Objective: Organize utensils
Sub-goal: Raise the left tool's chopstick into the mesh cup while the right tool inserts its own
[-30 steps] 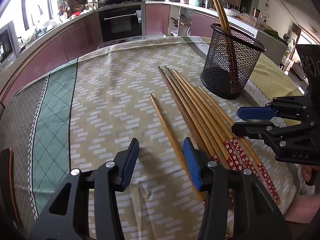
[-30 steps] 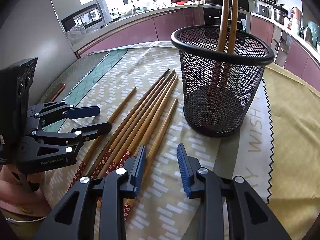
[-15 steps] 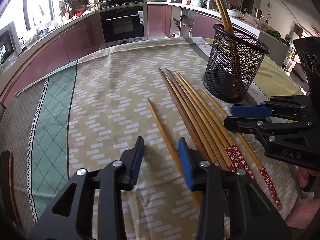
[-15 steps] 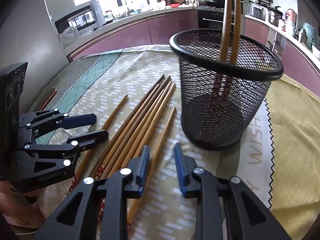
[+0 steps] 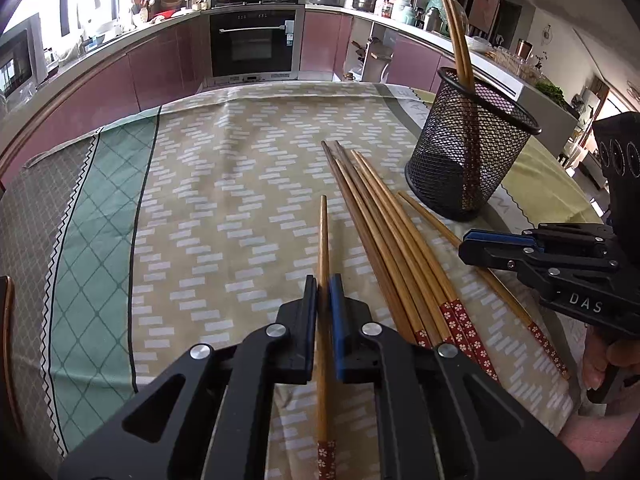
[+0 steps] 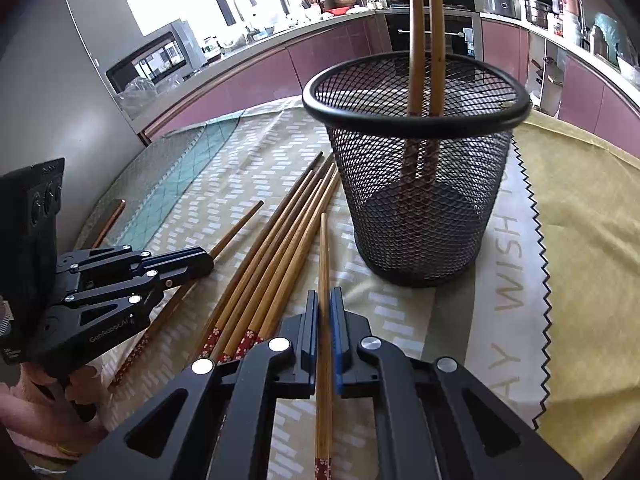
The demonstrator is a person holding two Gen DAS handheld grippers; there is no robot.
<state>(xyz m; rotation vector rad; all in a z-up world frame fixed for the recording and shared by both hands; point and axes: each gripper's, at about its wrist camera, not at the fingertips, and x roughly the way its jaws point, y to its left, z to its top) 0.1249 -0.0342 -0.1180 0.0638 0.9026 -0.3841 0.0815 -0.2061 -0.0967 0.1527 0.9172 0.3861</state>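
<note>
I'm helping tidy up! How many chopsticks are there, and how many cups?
Chopsticks standing in the mesh cup: 2
Chopstick in the left gripper: 1
Chopstick in the right gripper: 1
Loose chopsticks, overlapping: about 5
Mesh cup: 1
Total: about 10 things

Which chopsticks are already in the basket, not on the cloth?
The two upright chopsticks standing in the mesh basket, tips up above its rim. All others lie flat on the cloth, one in each claw.
</note>
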